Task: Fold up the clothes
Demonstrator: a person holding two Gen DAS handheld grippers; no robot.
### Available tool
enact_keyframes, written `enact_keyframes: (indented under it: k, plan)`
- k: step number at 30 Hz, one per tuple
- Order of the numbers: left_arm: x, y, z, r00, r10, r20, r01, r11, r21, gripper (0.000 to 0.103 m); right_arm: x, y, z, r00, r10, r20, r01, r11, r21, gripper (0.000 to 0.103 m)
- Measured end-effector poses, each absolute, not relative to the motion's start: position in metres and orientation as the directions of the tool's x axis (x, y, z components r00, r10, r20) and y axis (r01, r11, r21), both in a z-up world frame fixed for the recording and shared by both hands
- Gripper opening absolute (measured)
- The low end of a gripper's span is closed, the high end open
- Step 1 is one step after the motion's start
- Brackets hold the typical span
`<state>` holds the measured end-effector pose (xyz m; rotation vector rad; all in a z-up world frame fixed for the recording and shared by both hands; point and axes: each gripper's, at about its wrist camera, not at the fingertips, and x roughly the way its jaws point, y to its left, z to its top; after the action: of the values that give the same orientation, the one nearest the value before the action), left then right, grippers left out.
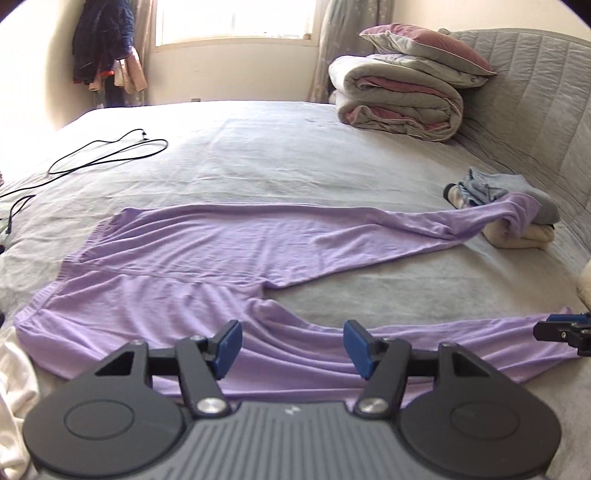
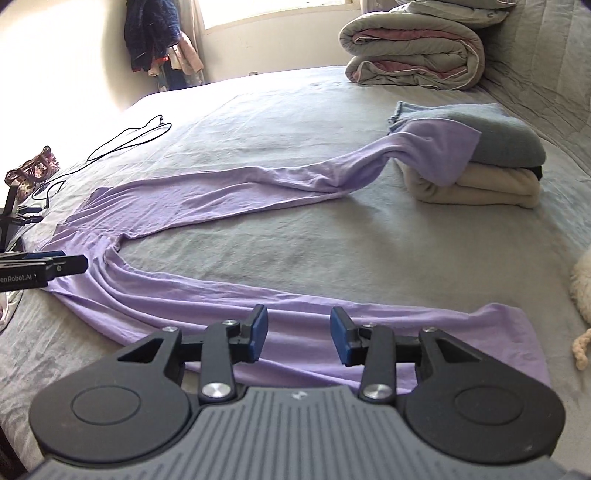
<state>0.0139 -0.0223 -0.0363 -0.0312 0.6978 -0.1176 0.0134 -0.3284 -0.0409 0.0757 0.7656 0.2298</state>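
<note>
Hovering low over the bed (image 1: 258, 147), the left gripper (image 1: 292, 349) has its jaws spread with nothing between the blue pads (image 1: 227, 349), only the lilac leggings (image 1: 207, 258) lying flat beneath them near the waist end. The right gripper (image 2: 298, 334) likewise holds its jaws apart and empty above the hem of the nearer leg of the same leggings (image 2: 184, 199). Each gripper shows at the edge of the other's view: the right one at the far right of the left wrist view, the left one at the left edge of the right wrist view, both just beside the garment. The leggings lie spread across the grey bedsheet, waistband to the left, the two legs splayed apart toward the right. The farther leg runs out and drapes up onto a small stack of folded clothes (image 2: 491, 166), grey on top of cream. A black cable (image 1: 110, 151) loops on the sheet further back on the left. Beyond, a rolled duvet (image 1: 399, 99) with a pillow (image 1: 424, 44) on it sits against the padded headboard (image 1: 535, 92), and clothes (image 1: 103, 44) hang beside the bright window (image 1: 236, 22).
</note>
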Motion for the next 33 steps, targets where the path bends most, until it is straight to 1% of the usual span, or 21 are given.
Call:
enact_keyframes:
  k: [4,6,8,9,10,12,14,16,21,23,29,33]
  plan:
    - [0.010,0.019,-0.043,0.772,-0.073,-0.631,0.033,0.997,-0.074,0.068,0.018,-0.300,-0.043,0.681,0.261,-0.684,-0.211,0.965,0.157,0.046]
    - [0.008,0.037,-0.051,0.780,-0.062,-0.623,0.006,0.996,-0.092,0.068,0.021,-0.288,-0.045,0.669,0.277,-0.690,-0.227,0.960,0.165,0.047]
    - [0.007,0.054,-0.061,0.763,-0.051,-0.645,-0.047,0.990,-0.134,0.068,0.023,-0.273,-0.046,0.658,0.303,-0.690,-0.257,0.951,0.172,0.047]
    - [0.010,0.062,-0.064,0.728,-0.033,-0.685,-0.107,0.981,-0.161,0.068,0.024,-0.265,-0.047,0.652,0.316,-0.689,-0.273,0.946,0.176,0.047]
    - [0.013,0.068,-0.066,0.706,-0.033,-0.707,-0.144,0.971,-0.190,0.068,0.025,-0.258,-0.047,0.646,0.330,-0.689,-0.288,0.940,0.180,0.047]
    - [0.012,0.081,-0.068,0.706,-0.067,-0.705,-0.171,0.950,-0.261,0.068,0.025,-0.244,-0.049,0.633,0.352,-0.690,-0.321,0.930,0.181,0.047]
    - [0.010,0.091,-0.070,0.703,-0.067,-0.708,-0.198,0.938,-0.285,0.068,0.027,-0.232,-0.051,0.618,0.369,-0.694,-0.343,0.921,0.185,0.047]
    - [0.007,0.100,-0.068,0.697,-0.061,-0.715,-0.204,0.938,-0.279,0.068,0.028,-0.221,-0.052,0.605,0.383,-0.698,-0.362,0.913,0.187,0.047]
    - [0.001,0.122,-0.064,0.712,-0.055,-0.700,-0.232,0.923,-0.308,0.068,0.034,-0.194,-0.054,0.590,0.406,-0.698,-0.403,0.897,0.182,0.047]
    - [0.003,0.130,-0.065,0.704,-0.052,-0.708,-0.250,0.915,-0.316,0.068,0.038,-0.187,-0.054,0.584,0.415,-0.698,-0.412,0.892,0.186,0.047]
    - [0.001,0.142,-0.068,0.700,-0.050,-0.712,-0.261,0.911,-0.320,0.068,0.045,-0.170,-0.058,0.571,0.429,-0.701,-0.436,0.881,0.184,0.047]
    - [0.004,0.148,-0.070,0.695,-0.066,-0.716,-0.272,0.897,-0.348,0.068,0.047,-0.166,-0.060,0.565,0.440,-0.698,-0.451,0.873,0.185,0.047]
